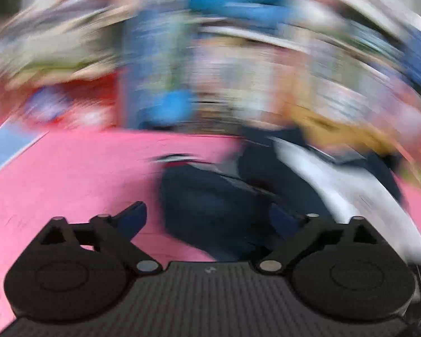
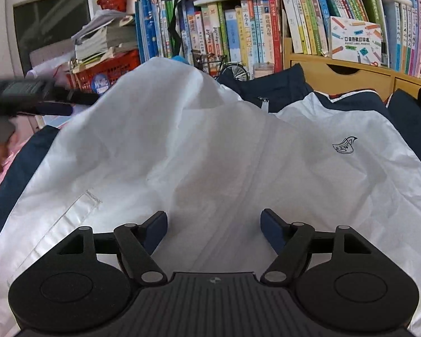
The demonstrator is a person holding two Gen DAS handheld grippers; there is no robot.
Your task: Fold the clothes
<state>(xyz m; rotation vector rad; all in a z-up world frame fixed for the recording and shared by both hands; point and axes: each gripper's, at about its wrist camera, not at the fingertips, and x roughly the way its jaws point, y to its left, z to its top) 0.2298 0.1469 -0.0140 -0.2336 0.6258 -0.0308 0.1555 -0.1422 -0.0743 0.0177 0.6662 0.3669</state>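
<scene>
The right gripper tilts downward over the crumpled white-and-navy nylon jacket, jaws apart, gripping nothing. The left gripper, likewise spread wide and empty, angles toward the pink surface where the jacket lies.

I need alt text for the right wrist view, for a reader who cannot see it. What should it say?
A white jacket with navy trim and a small chest logo lies rumpled across the view, beneath the open right hand-held gripper, which grips nothing. Behind it stand crowded bookshelves, and the blurred left hand-held gripper enters at the left edge.
</scene>
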